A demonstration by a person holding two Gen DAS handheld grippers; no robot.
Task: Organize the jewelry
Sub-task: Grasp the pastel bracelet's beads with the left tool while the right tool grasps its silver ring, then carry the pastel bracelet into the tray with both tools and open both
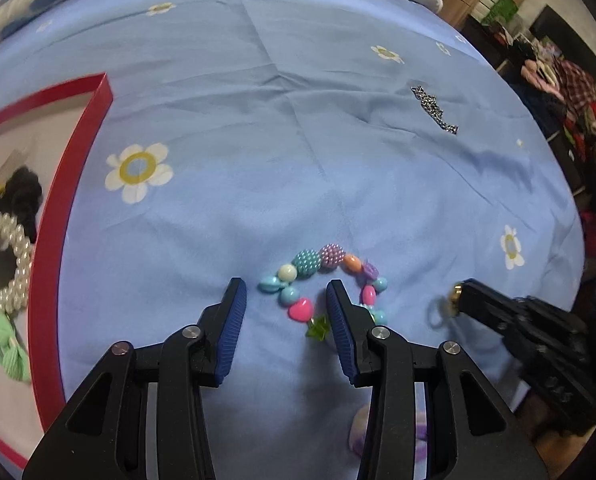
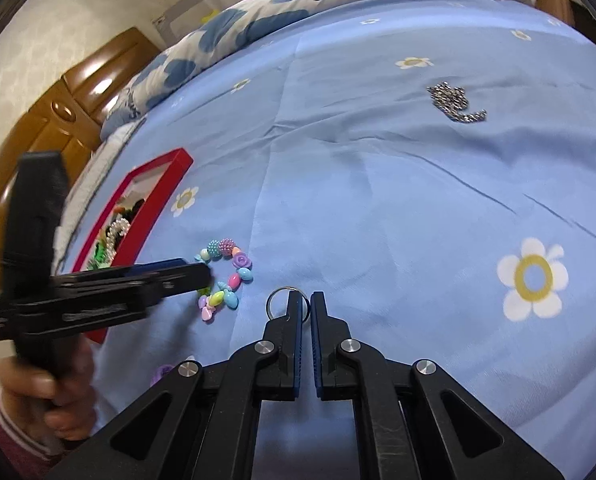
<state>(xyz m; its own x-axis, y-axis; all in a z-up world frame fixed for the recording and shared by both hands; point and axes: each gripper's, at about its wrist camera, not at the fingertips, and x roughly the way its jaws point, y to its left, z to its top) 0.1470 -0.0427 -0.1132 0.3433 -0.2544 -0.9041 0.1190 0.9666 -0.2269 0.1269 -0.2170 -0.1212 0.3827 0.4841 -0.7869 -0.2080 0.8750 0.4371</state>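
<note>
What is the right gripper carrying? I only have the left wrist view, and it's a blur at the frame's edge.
Observer: The right gripper is nearly shut on a thin metal ring at its tips.
Operator: What's behind my right finger?
Observer: More of the bead bracelet: pastel beads bunched together.
Operator: Who is holding the left gripper?
Observer: A bare hand with a pink striped cuff grips its handle.
</note>
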